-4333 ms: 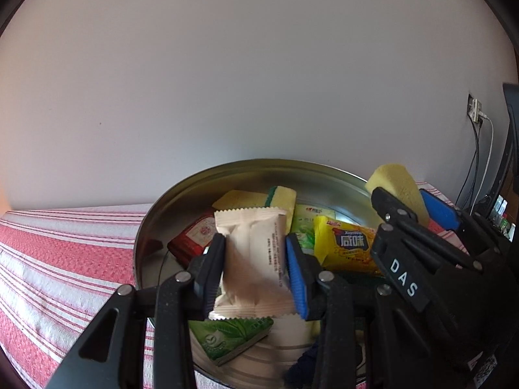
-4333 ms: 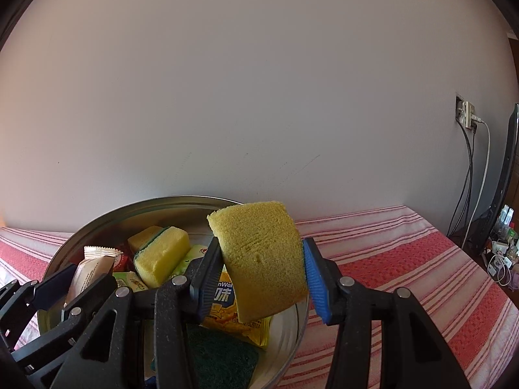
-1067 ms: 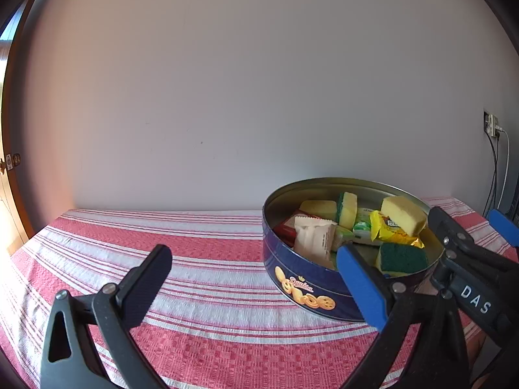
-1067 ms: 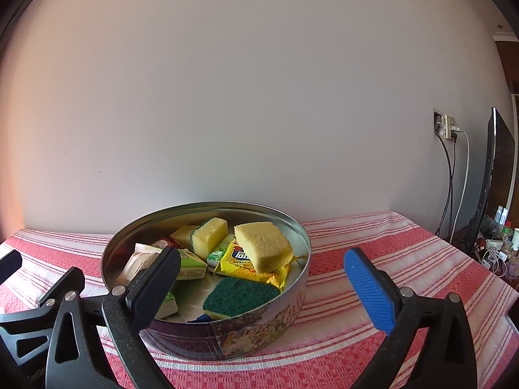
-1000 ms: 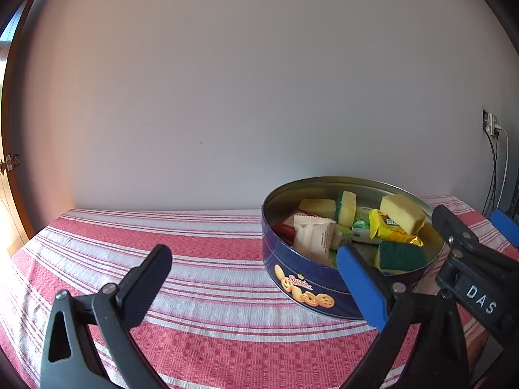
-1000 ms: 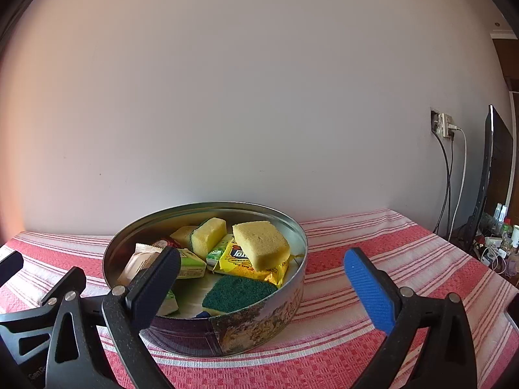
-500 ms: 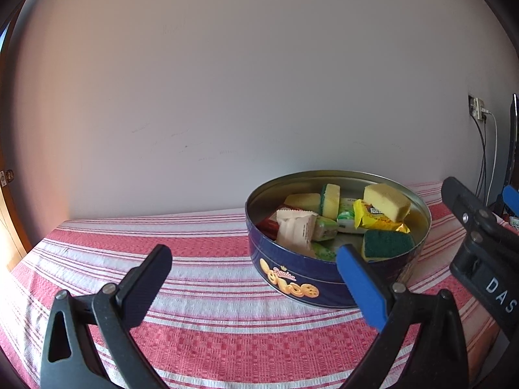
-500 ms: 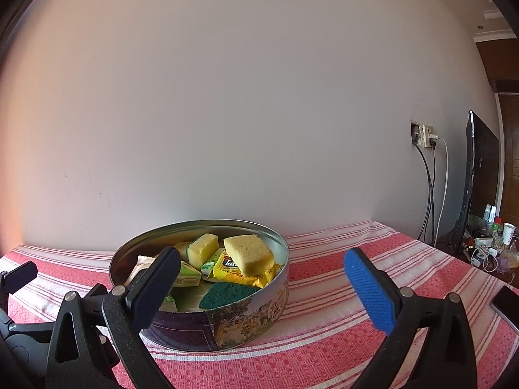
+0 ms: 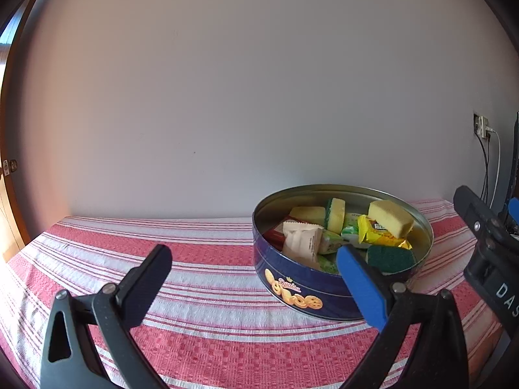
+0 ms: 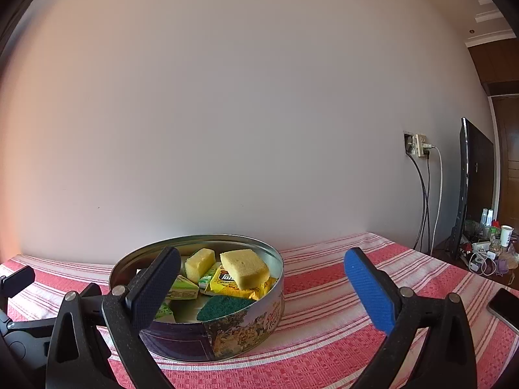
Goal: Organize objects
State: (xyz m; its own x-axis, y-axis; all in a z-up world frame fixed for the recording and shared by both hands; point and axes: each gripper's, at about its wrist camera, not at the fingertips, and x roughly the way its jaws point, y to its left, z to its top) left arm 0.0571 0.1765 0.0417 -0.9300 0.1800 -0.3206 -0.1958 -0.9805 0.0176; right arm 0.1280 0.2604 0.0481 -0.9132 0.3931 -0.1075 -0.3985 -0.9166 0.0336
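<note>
A round blue cookie tin (image 9: 293,287) (image 10: 240,327) stands on the red striped tablecloth. Inside lie yellow sponges (image 9: 391,218) (image 10: 245,269), a green scouring pad (image 9: 391,257) (image 10: 225,303), a white snack packet (image 9: 303,241), a yellow packet (image 10: 225,280) and green packets (image 10: 181,287). My left gripper (image 9: 251,280) hangs open, empty, in front of and left of the tin. My right gripper (image 10: 261,287) is open and empty too, drawn back from the tin's near right side. Each gripper's black body shows at the edge of the other's view.
The striped tablecloth (image 9: 201,295) runs wide to the left of the tin and to its right (image 10: 327,288). A pale wall stands close behind. At far right are a wall socket with cables (image 10: 418,149), a dark screen (image 10: 475,175), a cluttered shelf and a phone (image 10: 506,306).
Earlier my left gripper held the white packet and my right held a yellow sponge over the tin; both now lie inside. Both grippers have opened and pulled back, still drifting slightly.
</note>
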